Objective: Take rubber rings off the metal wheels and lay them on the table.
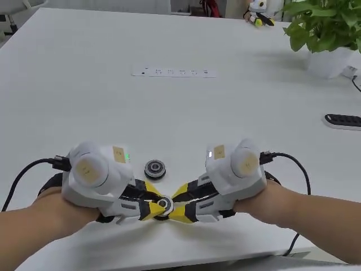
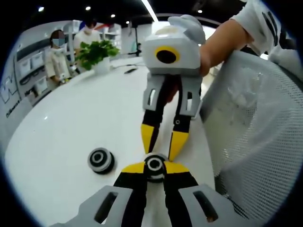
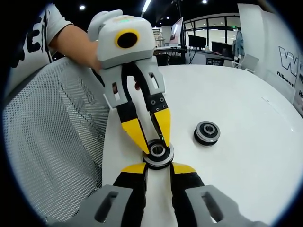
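Gripping one wheel (image 1: 163, 205) from both sides, I have my left claw (image 1: 153, 208) and right claw (image 1: 176, 208) each clamped on it, tips meeting at the table's (image 1: 180, 113) near edge. A second wheel (image 1: 155, 168) lies just beyond, slightly left.

A white power strip (image 1: 174, 72) lies toward the far middle of the tabletop (image 1: 84, 84), a potted plant (image 1: 324, 28) stands at its far right corner, and a flat black device (image 1: 343, 121) rests at its right edge.

Near table (image 1: 84, 84) edge: wheel (image 1: 163, 205) between left tongs (image 1: 151, 208) and right tongs (image 1: 177, 206); second wheel (image 1: 155, 168) just behind; power strip (image 1: 175, 72) beyond.
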{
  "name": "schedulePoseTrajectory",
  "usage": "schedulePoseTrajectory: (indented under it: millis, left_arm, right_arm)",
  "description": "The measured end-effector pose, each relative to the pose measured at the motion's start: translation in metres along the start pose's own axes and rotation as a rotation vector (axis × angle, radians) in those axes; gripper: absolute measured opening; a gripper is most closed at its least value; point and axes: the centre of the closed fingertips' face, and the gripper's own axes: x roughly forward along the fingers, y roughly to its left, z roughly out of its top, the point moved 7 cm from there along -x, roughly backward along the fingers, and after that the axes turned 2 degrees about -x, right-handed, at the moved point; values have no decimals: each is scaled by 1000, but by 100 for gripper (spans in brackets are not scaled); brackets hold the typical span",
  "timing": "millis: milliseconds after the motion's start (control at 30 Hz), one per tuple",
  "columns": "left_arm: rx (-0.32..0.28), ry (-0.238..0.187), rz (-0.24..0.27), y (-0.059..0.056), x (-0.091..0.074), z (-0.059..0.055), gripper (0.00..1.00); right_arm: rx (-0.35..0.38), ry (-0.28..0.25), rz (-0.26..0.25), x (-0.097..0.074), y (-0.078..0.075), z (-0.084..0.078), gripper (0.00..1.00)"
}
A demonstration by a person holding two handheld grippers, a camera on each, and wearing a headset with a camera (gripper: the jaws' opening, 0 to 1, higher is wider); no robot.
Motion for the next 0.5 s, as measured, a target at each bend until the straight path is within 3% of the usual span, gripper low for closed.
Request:
schedulePoseTrajectory:
  millis: [500]
  left_arm:
    - [-6, 3, 7, 0, 0, 0, 14]
  right_arm:
    - [36, -1, 8, -2, -1, -2, 7]
